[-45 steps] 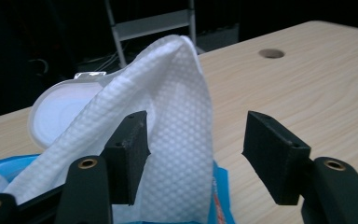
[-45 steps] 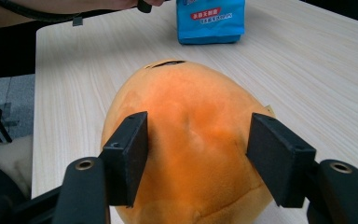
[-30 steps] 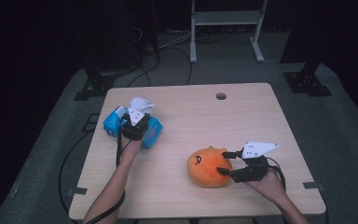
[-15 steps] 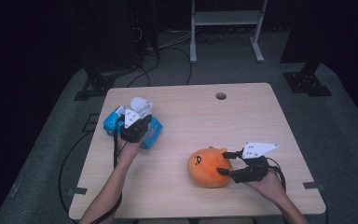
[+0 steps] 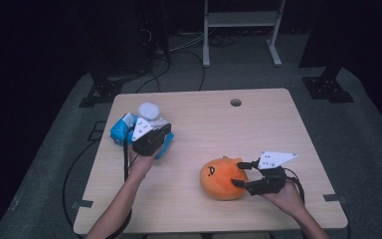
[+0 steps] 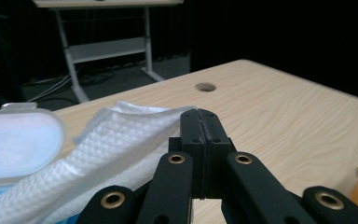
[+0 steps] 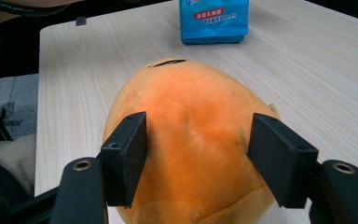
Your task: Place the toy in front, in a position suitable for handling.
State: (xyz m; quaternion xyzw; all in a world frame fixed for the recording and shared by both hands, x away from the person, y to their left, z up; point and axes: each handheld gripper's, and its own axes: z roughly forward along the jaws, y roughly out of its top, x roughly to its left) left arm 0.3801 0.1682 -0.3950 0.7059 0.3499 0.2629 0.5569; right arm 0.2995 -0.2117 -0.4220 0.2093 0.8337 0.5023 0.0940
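Left gripper pinches an embossed white wipe; right gripper clamps the soft, rounded orange plush mid-table.

The pale wooden worktop lies bare across its far right half and along the middle strip, so a hand could cross there freely; a small round cable hole sits near the far edge. At the left, the blue wet-wipe pack with its white flip lid raised blocks the way, a white textured wipe rising from it. Near the front right, the round orange plush toy fills the path, well apart from the pack. Beyond the worktop's far edge stands a white metal-framed stand.
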